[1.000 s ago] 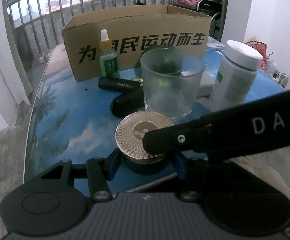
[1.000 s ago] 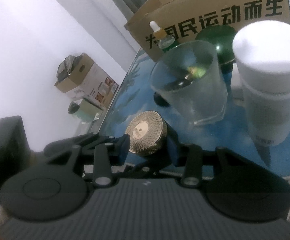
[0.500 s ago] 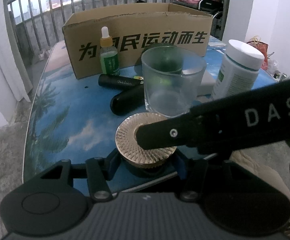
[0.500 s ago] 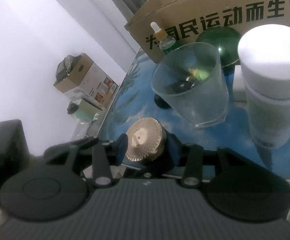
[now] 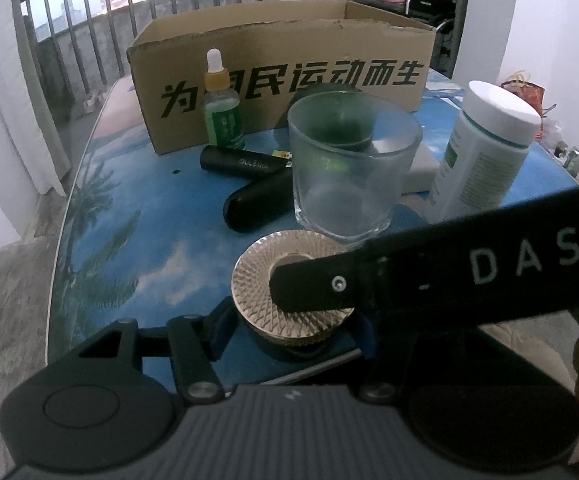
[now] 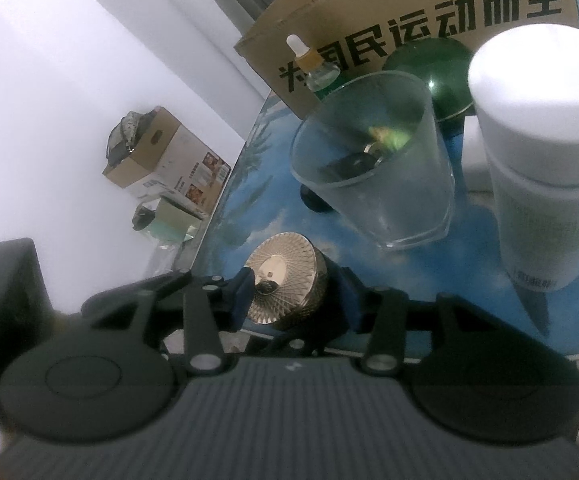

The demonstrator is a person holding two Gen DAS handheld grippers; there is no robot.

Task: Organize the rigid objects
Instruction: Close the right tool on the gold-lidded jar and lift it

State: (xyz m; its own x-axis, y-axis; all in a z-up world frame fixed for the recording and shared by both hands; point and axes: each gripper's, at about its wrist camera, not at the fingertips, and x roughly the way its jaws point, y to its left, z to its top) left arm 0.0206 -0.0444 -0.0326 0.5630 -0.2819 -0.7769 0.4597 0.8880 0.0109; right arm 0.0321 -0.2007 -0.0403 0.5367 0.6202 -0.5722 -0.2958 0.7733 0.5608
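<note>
Both sets of jaws have just been opening, with the gold-lidded jar (image 5: 289, 300) between them; in the left wrist view the right gripper (image 6: 295, 294) has slid further across its lid. The left gripper (image 5: 291, 332) brackets the dark jar body, jaws apart, contact not clear. The right gripper's jaws flank the lid rim; whether they press cannot be told. The jar sits at the near edge of the worktop (image 5: 149, 248), just in front of the glass tumbler (image 5: 351, 168). Judged rigid, dense and smooth, it should be gripped across the knurled lid rim.
</note>
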